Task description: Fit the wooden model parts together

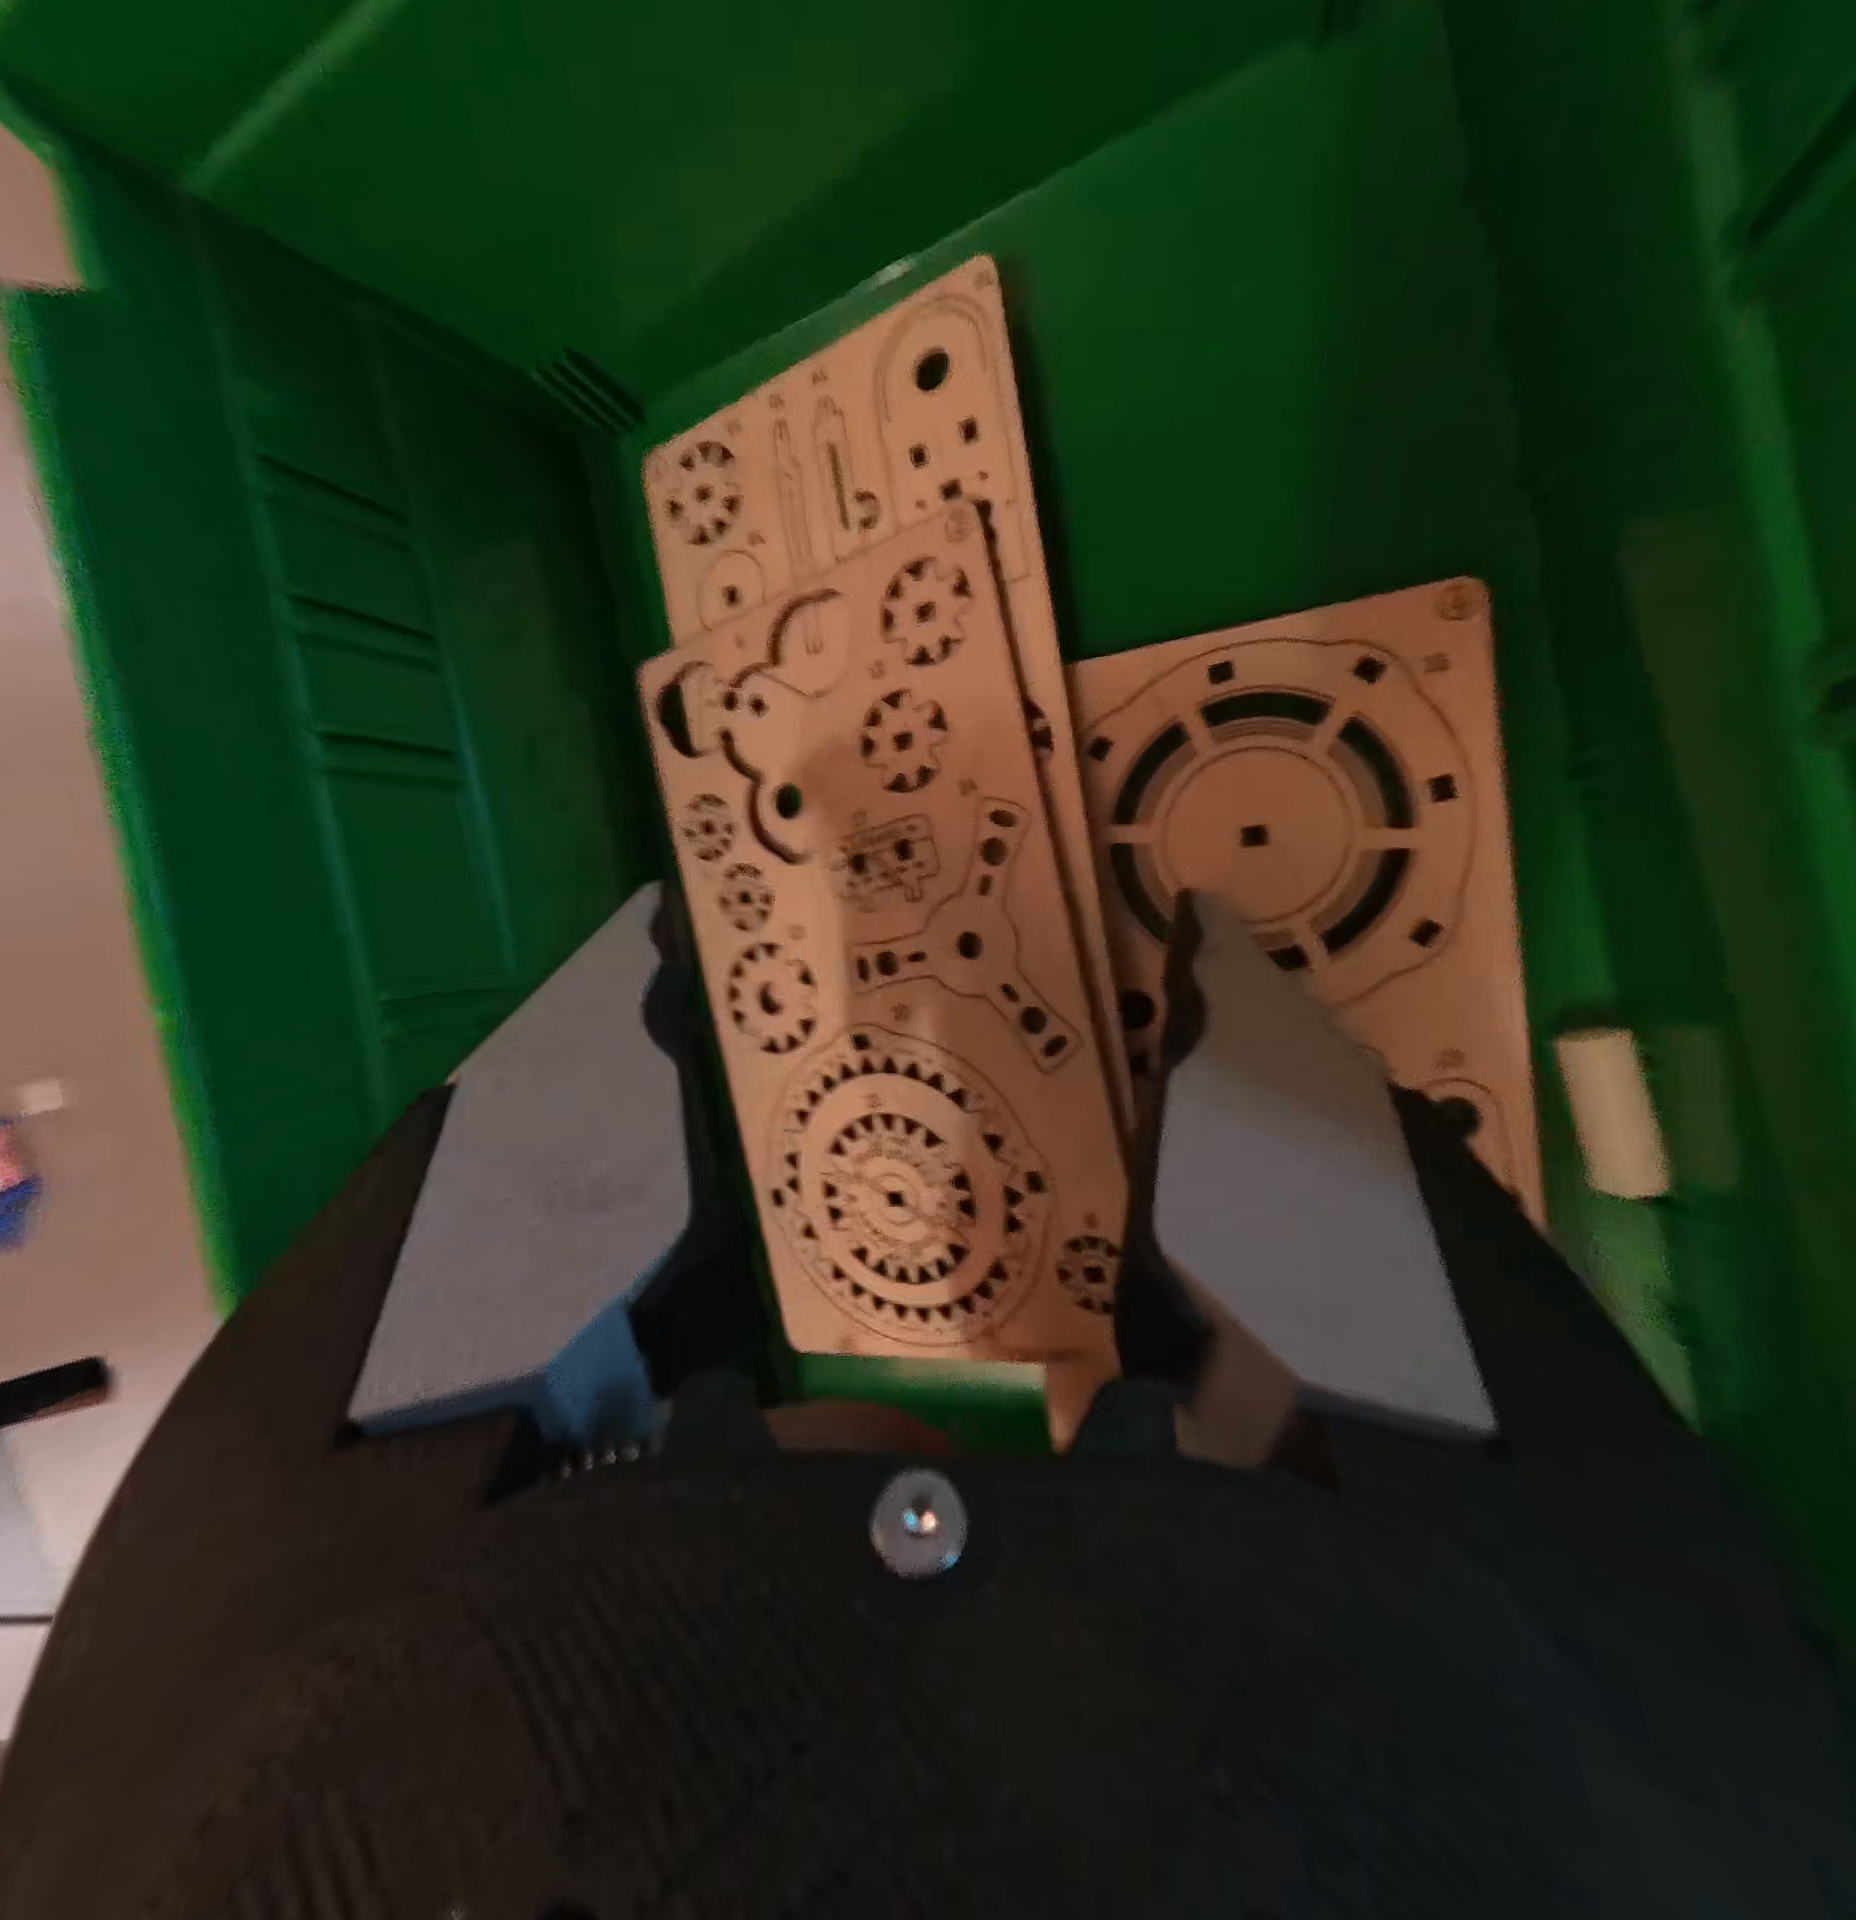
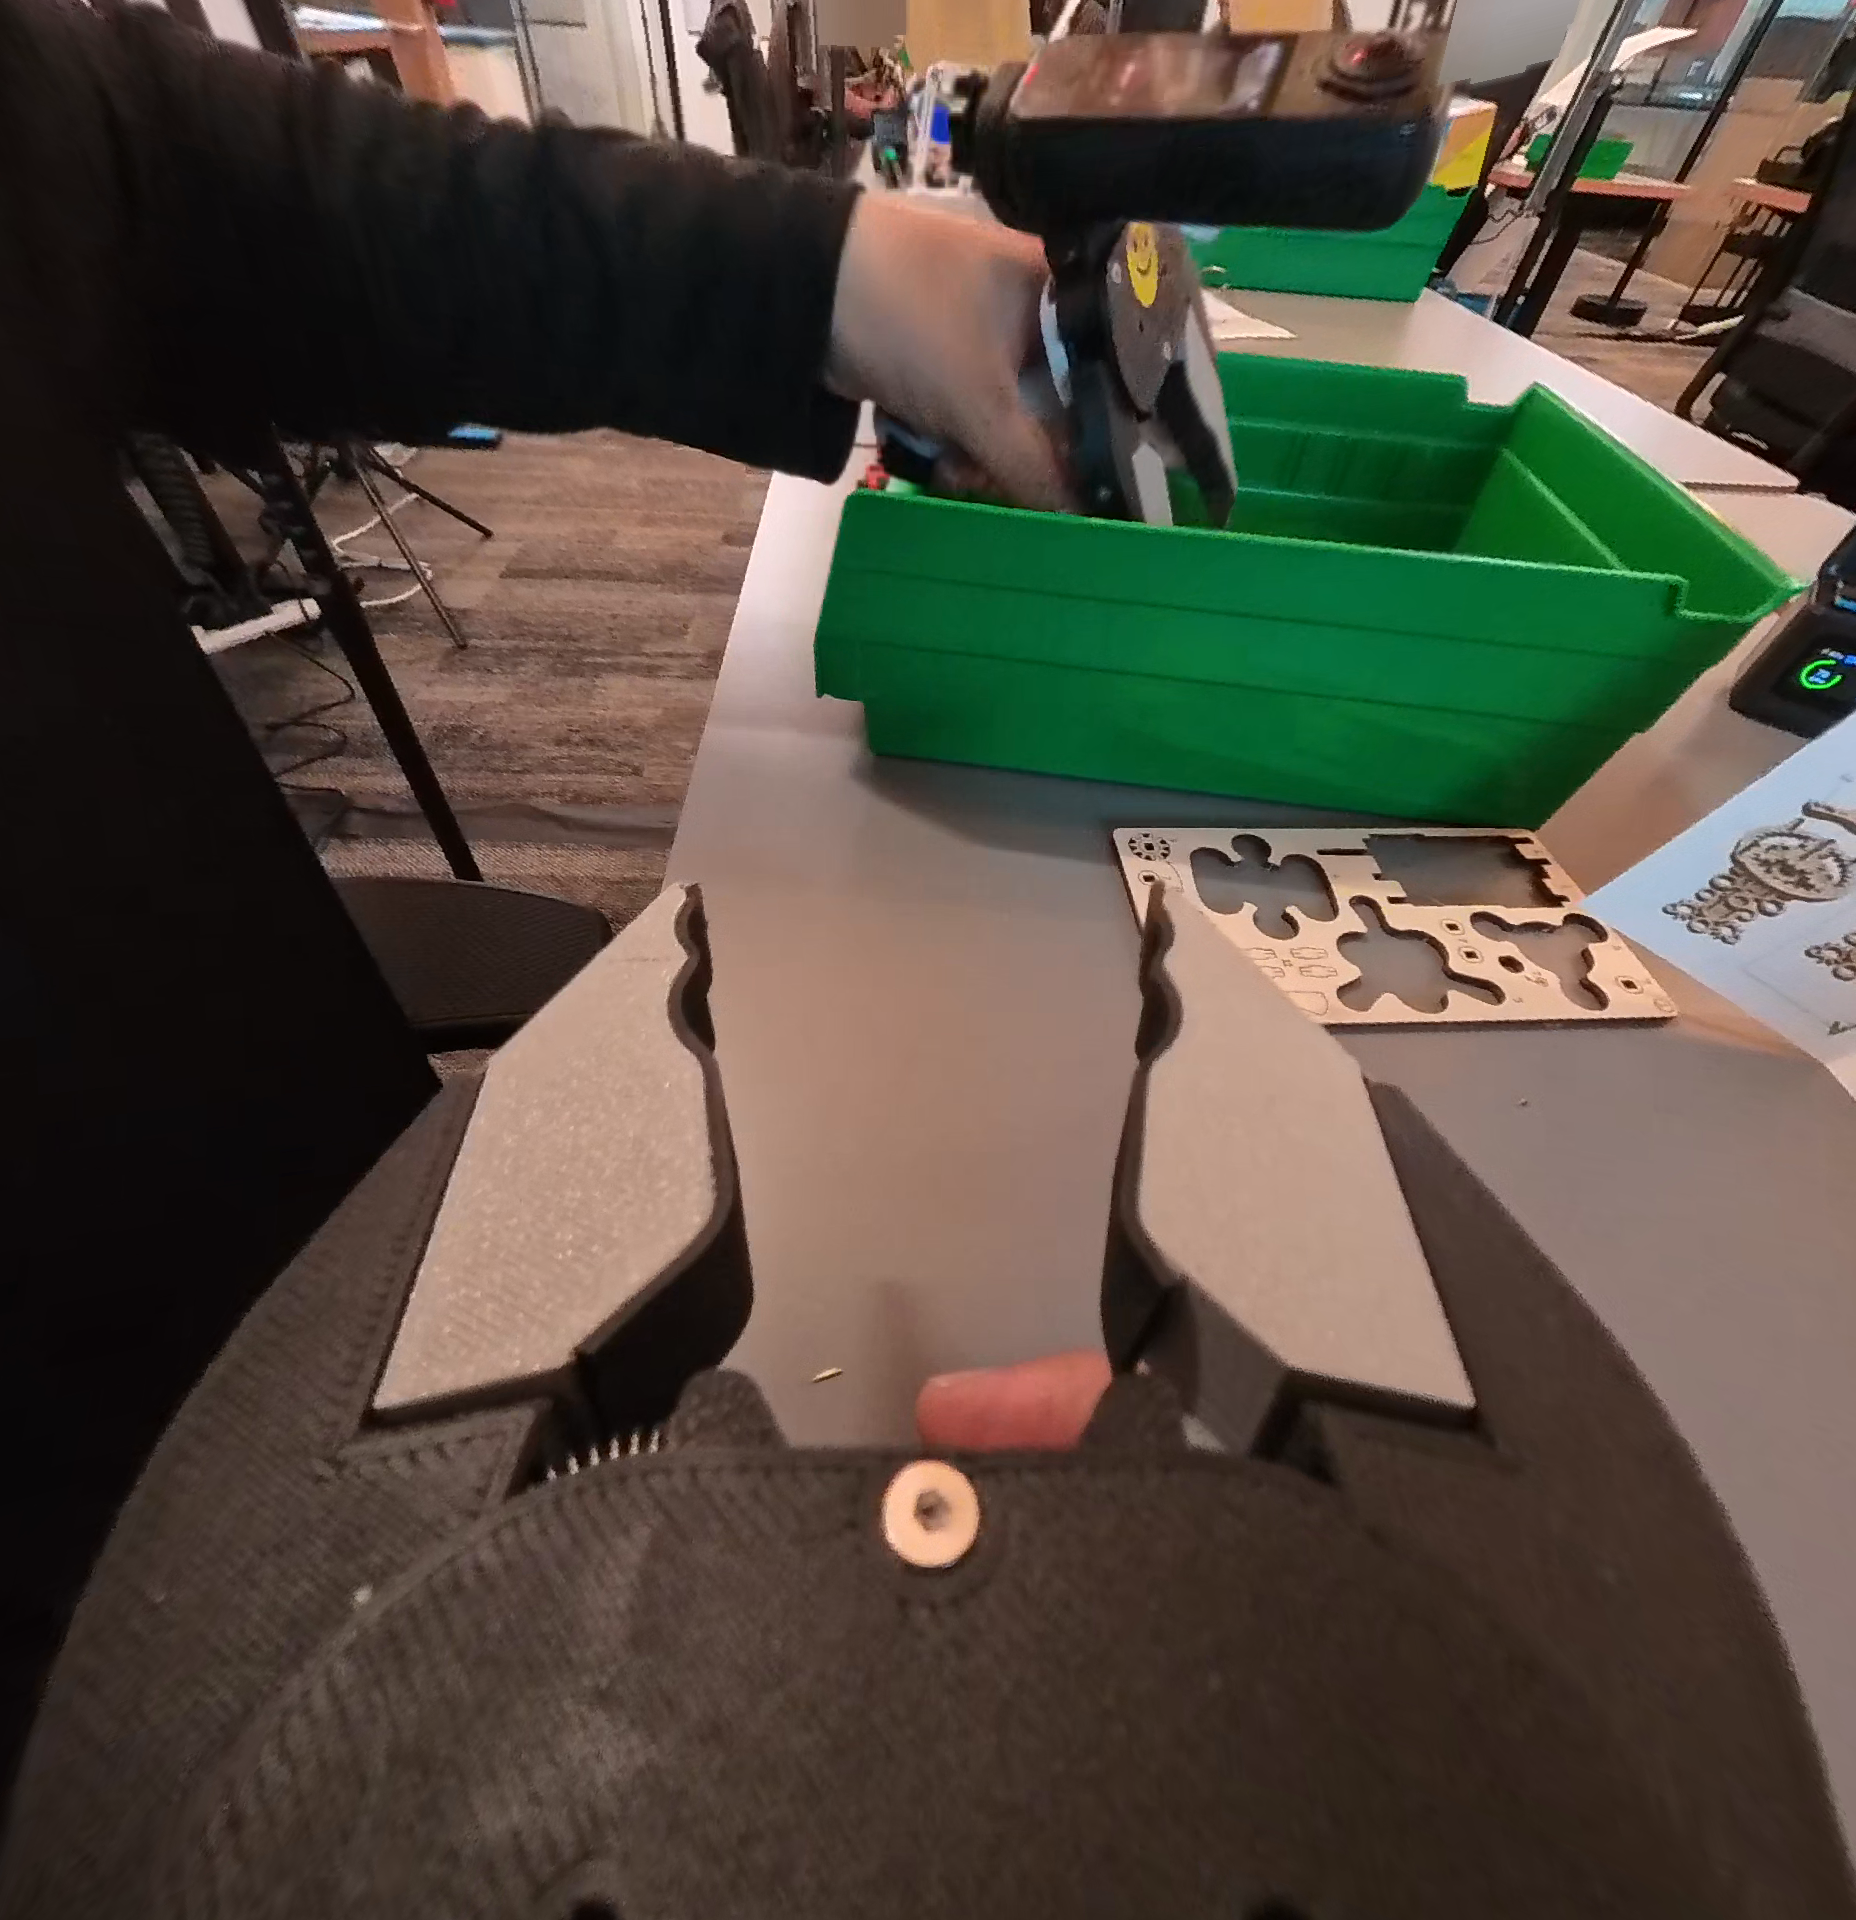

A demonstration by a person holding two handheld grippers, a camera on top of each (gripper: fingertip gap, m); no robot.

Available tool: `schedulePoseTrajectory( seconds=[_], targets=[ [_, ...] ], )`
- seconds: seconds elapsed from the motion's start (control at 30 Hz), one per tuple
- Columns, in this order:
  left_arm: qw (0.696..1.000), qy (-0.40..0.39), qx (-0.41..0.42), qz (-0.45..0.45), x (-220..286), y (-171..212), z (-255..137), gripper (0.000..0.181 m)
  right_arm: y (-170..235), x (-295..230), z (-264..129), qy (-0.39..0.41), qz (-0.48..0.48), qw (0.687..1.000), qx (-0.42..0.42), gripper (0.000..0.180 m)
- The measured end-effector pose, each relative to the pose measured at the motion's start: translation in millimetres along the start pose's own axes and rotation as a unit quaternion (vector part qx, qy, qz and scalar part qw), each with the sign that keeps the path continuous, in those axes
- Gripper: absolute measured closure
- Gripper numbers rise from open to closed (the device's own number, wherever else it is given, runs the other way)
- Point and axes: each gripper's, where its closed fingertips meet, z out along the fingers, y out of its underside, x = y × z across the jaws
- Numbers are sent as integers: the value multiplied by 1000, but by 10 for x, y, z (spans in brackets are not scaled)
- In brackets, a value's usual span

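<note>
In the left wrist view my left gripper (image 1: 921, 914) is open, down inside a green bin (image 1: 404, 727). Its fingers stand on either side of a wooden sheet of gear parts (image 1: 903, 997). A second wooden sheet (image 1: 851, 447) lies behind that one, and a third with a round ring part (image 1: 1308, 810) lies to the right. The picture is blurred. In the right wrist view my right gripper (image 2: 924, 920) is open and empty over the grey table (image 2: 903, 1091). A wooden sheet with parts punched out (image 2: 1423, 997) lies on the table ahead to the right. The left gripper (image 2: 1184, 488) reaches into the green bin (image 2: 1215, 665).
A printed paper sheet (image 2: 1786, 914) lies at the table's right edge, beside a small black device with a lit screen (image 2: 1828, 665). A person's black sleeve (image 2: 436, 260) crosses the upper left. Another green bin (image 2: 1319, 260) stands farther back. A small white piece (image 1: 1610, 1112) lies in the bin. Measured from the fingertips, the small white piece (image 1: 1610, 1112) is 8 centimeters or so from the left gripper and 20 centimeters from the right.
</note>
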Motion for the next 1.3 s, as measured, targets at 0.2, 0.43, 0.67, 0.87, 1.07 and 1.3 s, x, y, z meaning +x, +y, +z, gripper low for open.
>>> schedulePoseTrajectory(
  seconds=[0.2,0.43,0.67,0.87,1.07,1.3],
  targets=[
    [999,21,1,26,37,20,21,112,-82,9,-67,0,11,1000,19,100],
    [996,-46,6,73,-155,19,-28,168,-90,-3,-106,0,11,1000,22,100],
    [996,-80,22,38,-558,-7,-153,149,-102,0,-129,6,3,1000,24,100],
    [999,-23,36,6,-521,82,-141,173,-112,18,-158,10,4,1000,28,101],
    [991,-124,25,43,-896,80,-286,175,-119,4,-162,8,3,1000,29,101],
    [994,-25,31,-106,-1403,237,-287,175,-123,-1,-176,10,1,1000,30,101]
  ],
)
